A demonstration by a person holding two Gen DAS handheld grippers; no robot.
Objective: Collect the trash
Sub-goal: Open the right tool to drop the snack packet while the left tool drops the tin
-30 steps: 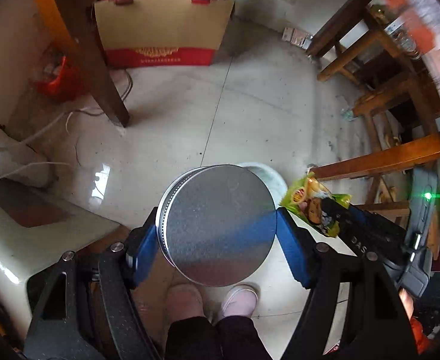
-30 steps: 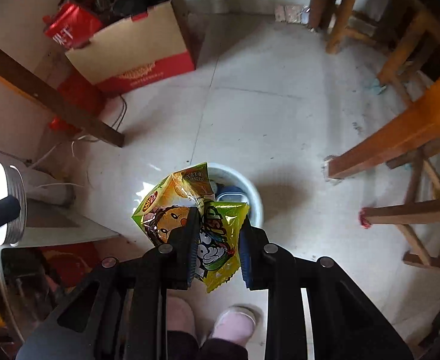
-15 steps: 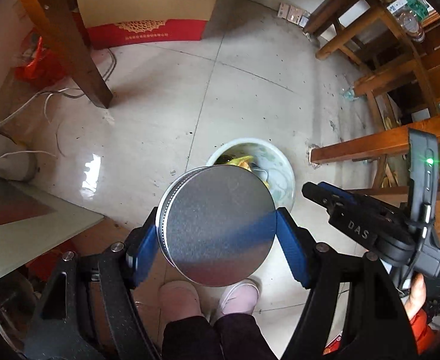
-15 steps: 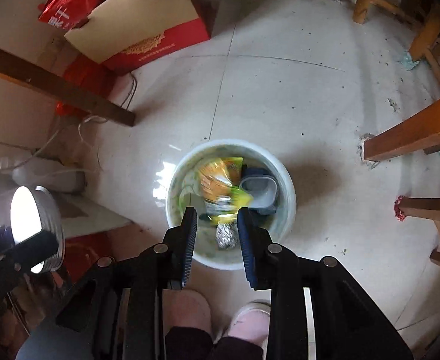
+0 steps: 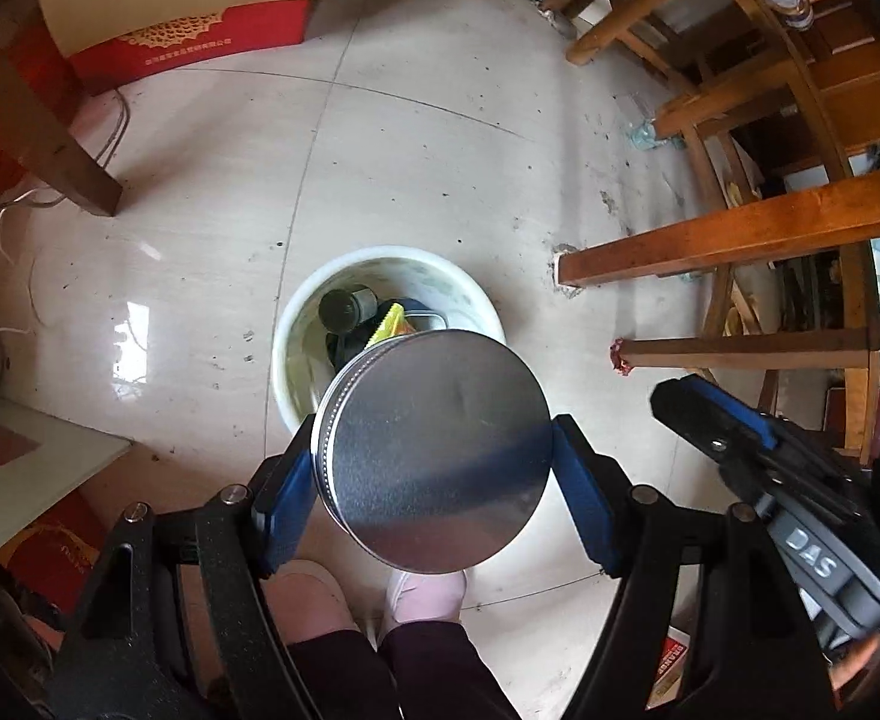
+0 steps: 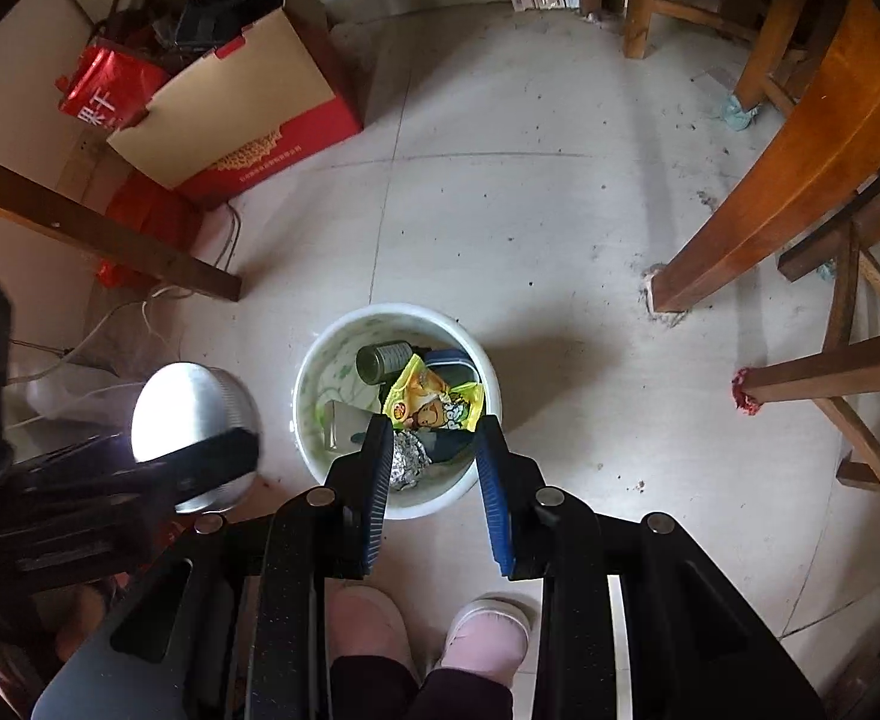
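My left gripper (image 5: 434, 468) pinching a round metal tin (image 5: 434, 456) above the white bin (image 6: 314, 372), my right gripper (image 6: 434, 468) spread and empty over the snack wrapper (image 6: 434, 405) lying inside

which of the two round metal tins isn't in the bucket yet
The wide silver tin clamped in the left tongs; the smaller dark tin already lies inside the white bucket.

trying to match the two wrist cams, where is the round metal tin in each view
Left wrist: the round metal tin fills the lower centre, clamped between the left gripper pads, partly covering the bin.
Right wrist: the tin sits at the left edge, beside the bin, lower left of it.
Shared landmark: the white trash bin on the floor, with the yellow snack bag inside.
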